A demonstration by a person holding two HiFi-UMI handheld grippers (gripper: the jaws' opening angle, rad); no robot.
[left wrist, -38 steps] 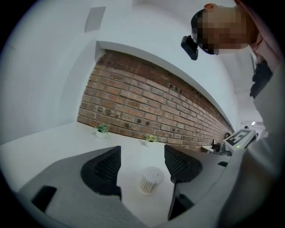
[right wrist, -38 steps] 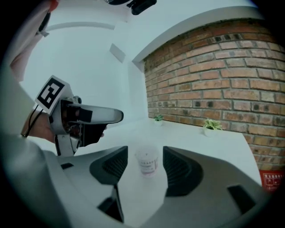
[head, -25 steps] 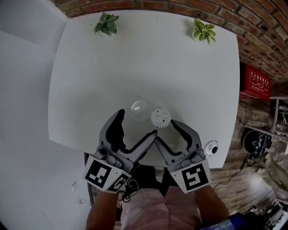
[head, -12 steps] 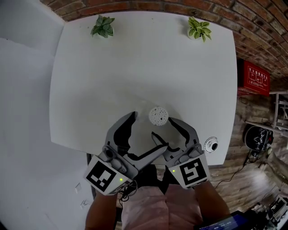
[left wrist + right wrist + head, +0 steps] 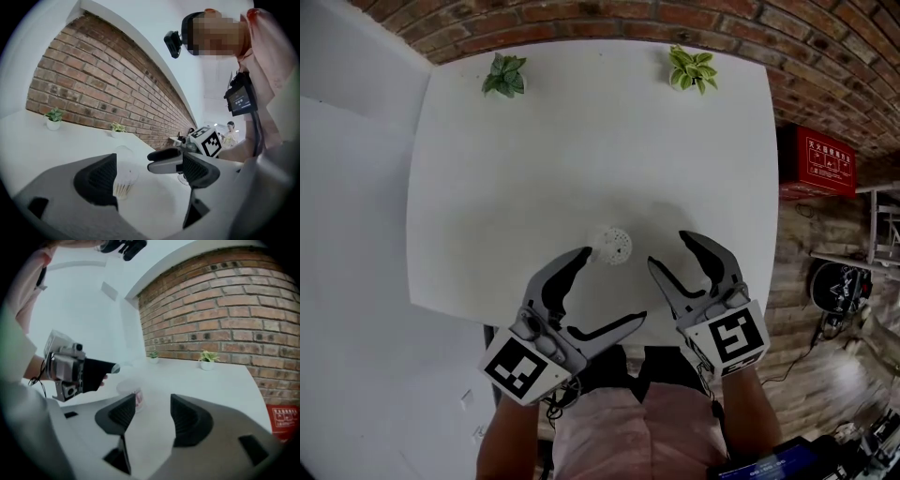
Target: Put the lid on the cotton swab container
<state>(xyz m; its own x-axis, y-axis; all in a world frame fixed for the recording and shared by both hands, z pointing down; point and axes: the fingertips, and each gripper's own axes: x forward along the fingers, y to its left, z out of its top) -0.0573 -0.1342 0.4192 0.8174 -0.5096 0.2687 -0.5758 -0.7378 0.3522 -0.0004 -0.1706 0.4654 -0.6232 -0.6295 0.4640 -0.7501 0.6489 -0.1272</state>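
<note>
The cotton swab container [image 5: 612, 247] is a small clear tub full of white swabs, standing on the white table [image 5: 581, 141] just ahead of both grippers. In the left gripper view the container [image 5: 123, 180] has a clear domed lid [image 5: 121, 152] showing over it; I cannot tell whether the lid rests on it or lies behind. My left gripper [image 5: 611, 285] is open, and the container stands off its far jaw tip. My right gripper [image 5: 670, 249] is to the right of the container, its jaws closing slightly with nothing between them. In the right gripper view the container [image 5: 133, 397] shows beside my left jaw.
Two small potted plants [image 5: 504, 75] [image 5: 692, 67] stand at the table's far edge against a brick wall. A red box [image 5: 830, 164] sits on the floor to the right. The table's near edge runs just under both grippers.
The clear lid that lay apart, left of the container, no longer shows there. My left gripper swung in across that spot. My right gripper has moved off to the right.
</note>
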